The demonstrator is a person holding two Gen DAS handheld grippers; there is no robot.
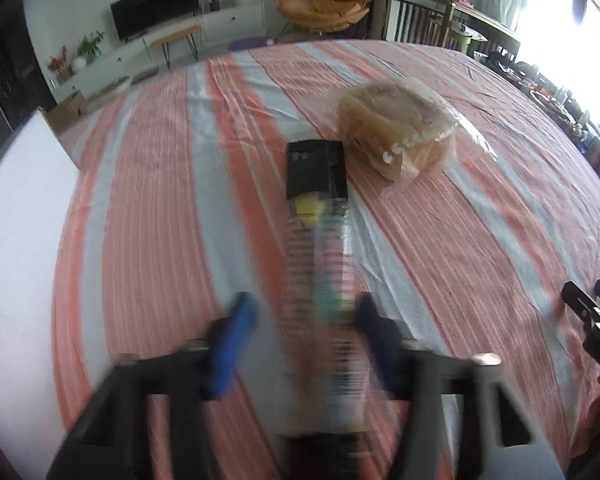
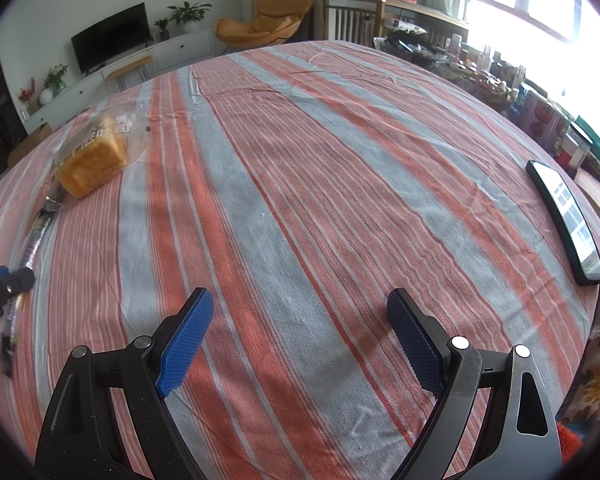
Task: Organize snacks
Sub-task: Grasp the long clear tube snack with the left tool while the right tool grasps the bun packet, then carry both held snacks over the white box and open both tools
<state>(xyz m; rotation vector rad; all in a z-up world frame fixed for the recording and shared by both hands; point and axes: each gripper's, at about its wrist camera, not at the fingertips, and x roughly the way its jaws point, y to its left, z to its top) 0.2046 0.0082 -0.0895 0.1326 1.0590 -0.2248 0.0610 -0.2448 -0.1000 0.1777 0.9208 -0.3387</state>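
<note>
A long snack packet [image 1: 320,216], black at its far end with a yellow picture, lies on the striped tablecloth [image 1: 160,200], running away from me. My left gripper [image 1: 304,316] straddles its near end. The right fingertip sits against the wrapper and the left fingertip [image 1: 242,320] stands clear of it, all of it blurred. Just beyond and to the right lies a bagged loaf of bread [image 1: 400,128]. The right wrist view shows the bread [image 2: 92,160] and packet [image 2: 34,236] far left. My right gripper [image 2: 300,320] hovers open over bare cloth, holding nothing.
A white panel [image 1: 20,220] stands at the table's left edge. A black phone [image 2: 564,216] lies near the right edge, with cluttered items [image 2: 500,80] beyond it by the window. The right gripper's tips [image 1: 588,304] show at the left wrist view's right side.
</note>
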